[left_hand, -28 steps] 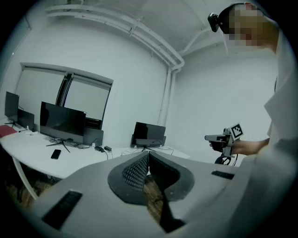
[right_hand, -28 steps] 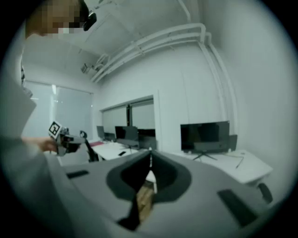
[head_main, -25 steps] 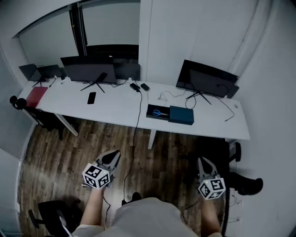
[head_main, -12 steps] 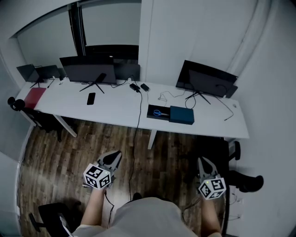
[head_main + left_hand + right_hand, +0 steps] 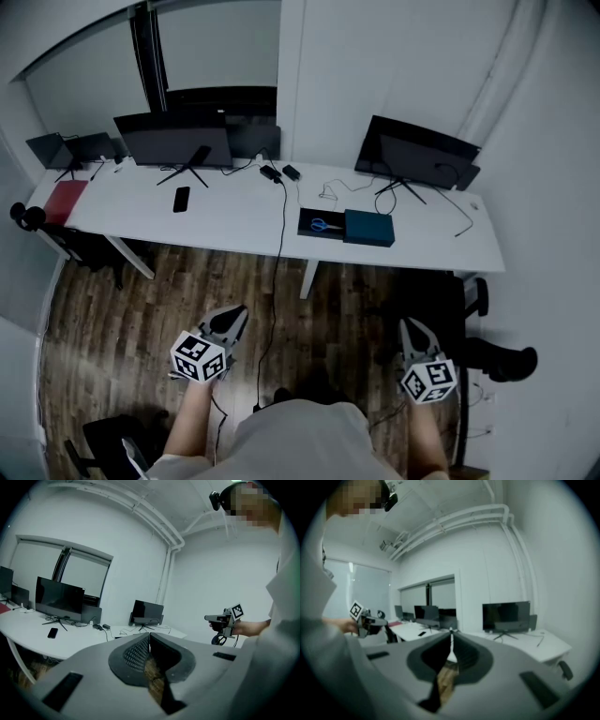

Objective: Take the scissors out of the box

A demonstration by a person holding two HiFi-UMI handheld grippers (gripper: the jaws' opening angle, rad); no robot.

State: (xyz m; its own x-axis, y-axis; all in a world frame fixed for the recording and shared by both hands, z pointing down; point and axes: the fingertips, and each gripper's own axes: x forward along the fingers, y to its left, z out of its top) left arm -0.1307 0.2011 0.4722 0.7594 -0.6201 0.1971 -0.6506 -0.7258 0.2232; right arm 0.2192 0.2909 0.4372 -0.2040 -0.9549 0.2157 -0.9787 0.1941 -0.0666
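Observation:
Across the wooden floor stands a long white desk (image 5: 234,217). On it lies an open black box (image 5: 319,225) with blue-handled scissors (image 5: 319,224) inside, and a teal box (image 5: 368,229) touches its right side. My left gripper (image 5: 234,317) and right gripper (image 5: 409,326) hover low over the floor, well short of the desk. Both point toward the desk, their jaws together and nothing between them. The left gripper view shows its own shut tips (image 5: 149,634) and the right gripper (image 5: 207,618) beside it. The right gripper view shows its shut tips (image 5: 451,631) and the left gripper (image 5: 385,621).
Two monitors (image 5: 173,145) (image 5: 412,155), a phone (image 5: 181,199), a red notebook (image 5: 67,201) and cables (image 5: 281,202) share the desk. A cable hangs down to the floor between the desk legs. A black chair (image 5: 469,300) stands at the right, near a wall.
The desk has drifted slightly up in the head view. Both grippers keep their places in the picture and stay shut.

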